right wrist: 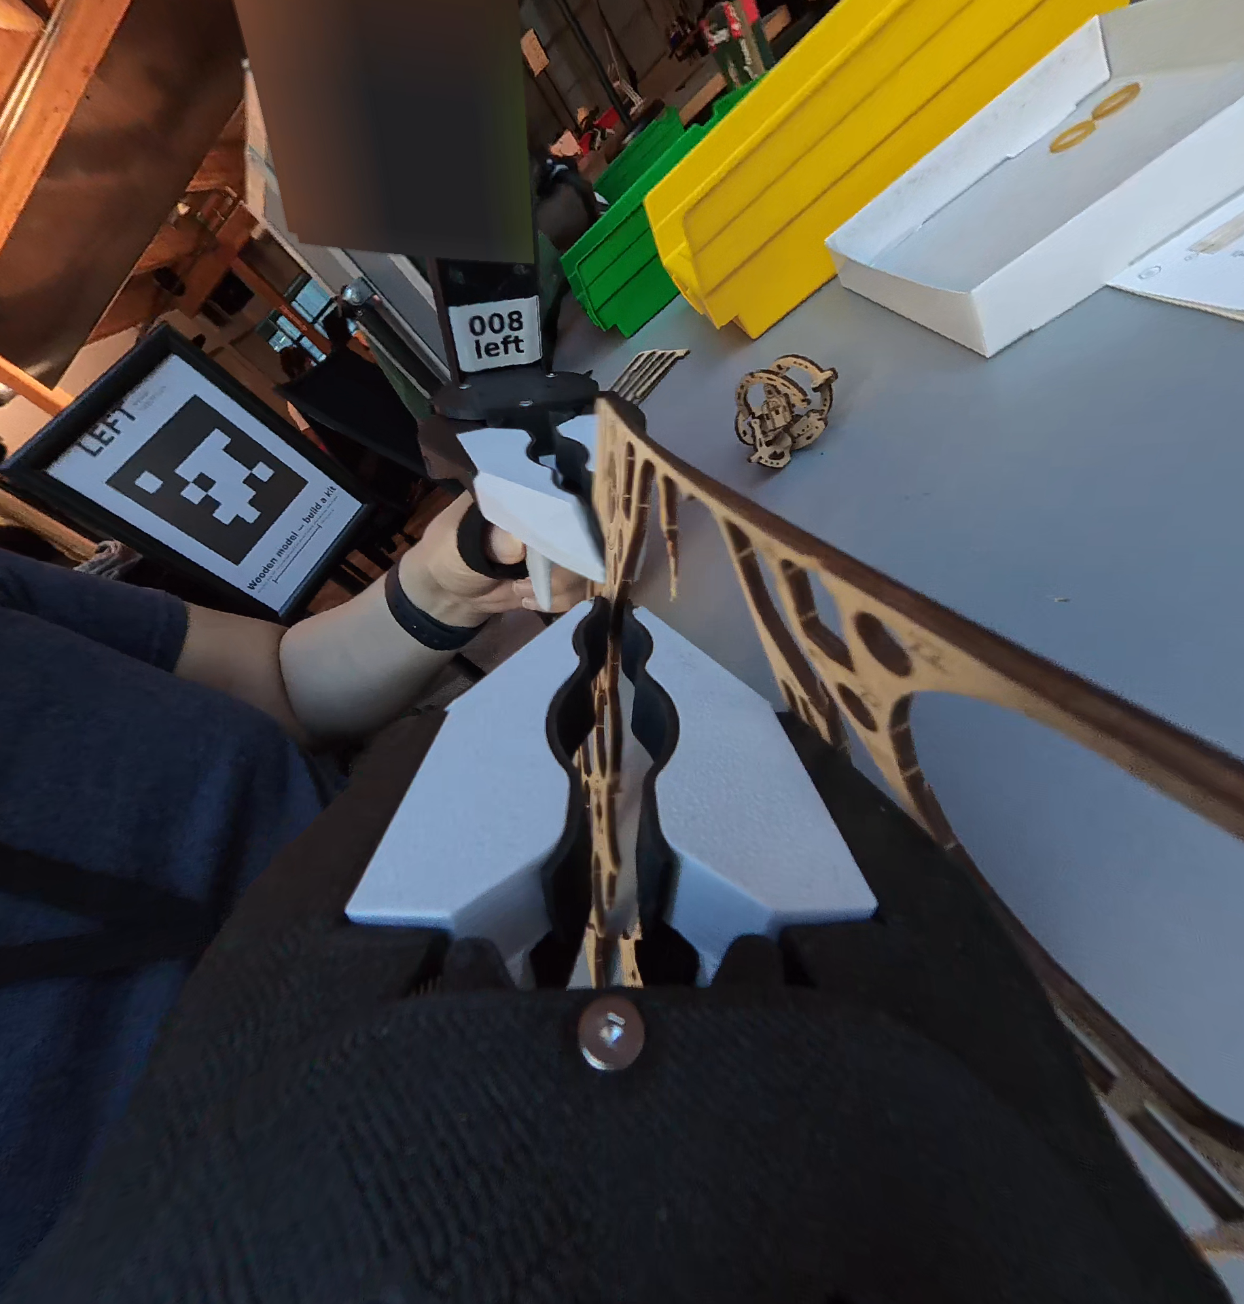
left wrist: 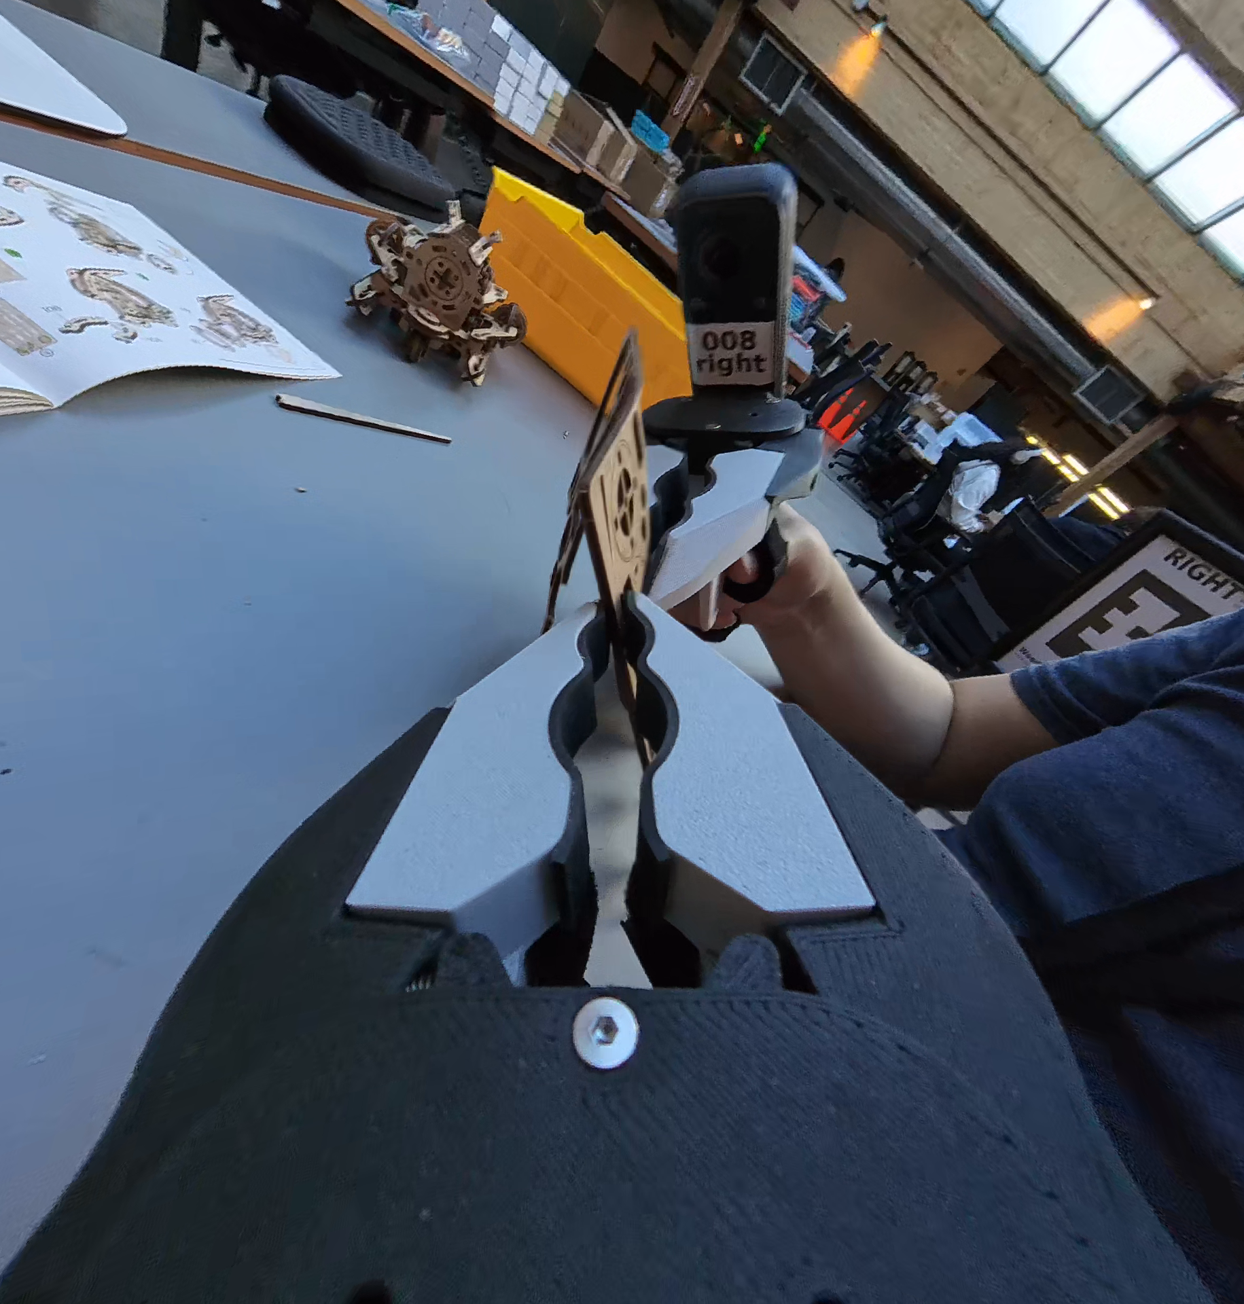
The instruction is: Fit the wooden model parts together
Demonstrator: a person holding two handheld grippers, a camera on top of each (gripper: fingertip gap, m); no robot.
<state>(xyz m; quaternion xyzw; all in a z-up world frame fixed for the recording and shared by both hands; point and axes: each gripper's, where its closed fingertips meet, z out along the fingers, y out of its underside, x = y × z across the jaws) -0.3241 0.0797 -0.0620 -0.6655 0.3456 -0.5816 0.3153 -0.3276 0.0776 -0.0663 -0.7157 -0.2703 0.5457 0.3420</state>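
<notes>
A thin laser-cut wooden sheet (left wrist: 622, 487) with cut-out holes is held upright above the grey table (left wrist: 216, 635). My left gripper (left wrist: 615, 607) is shut on its near edge. The right gripper (left wrist: 655, 543) shows beyond it, clamped on the same sheet from the other side. In the right wrist view my right gripper (right wrist: 608, 607) is shut on the sheet (right wrist: 972, 663), which stretches away to the right. The left gripper (right wrist: 594, 543) grips it just ahead. A partly built wooden model (left wrist: 439, 289) stands on the table; it also shows in the right wrist view (right wrist: 781, 416).
An open instruction booklet (left wrist: 110, 282) and a thin wooden stick (left wrist: 361, 420) lie left of the model. A yellow bin (right wrist: 816, 176), a green bin (right wrist: 626, 247) and a white box (right wrist: 993, 233) line the far edge. A comb-like wooden piece (right wrist: 647, 370) lies near the bins. From either gripper's tips it is about 35 cm to the partly built wooden model (left wrist: 439, 289).
</notes>
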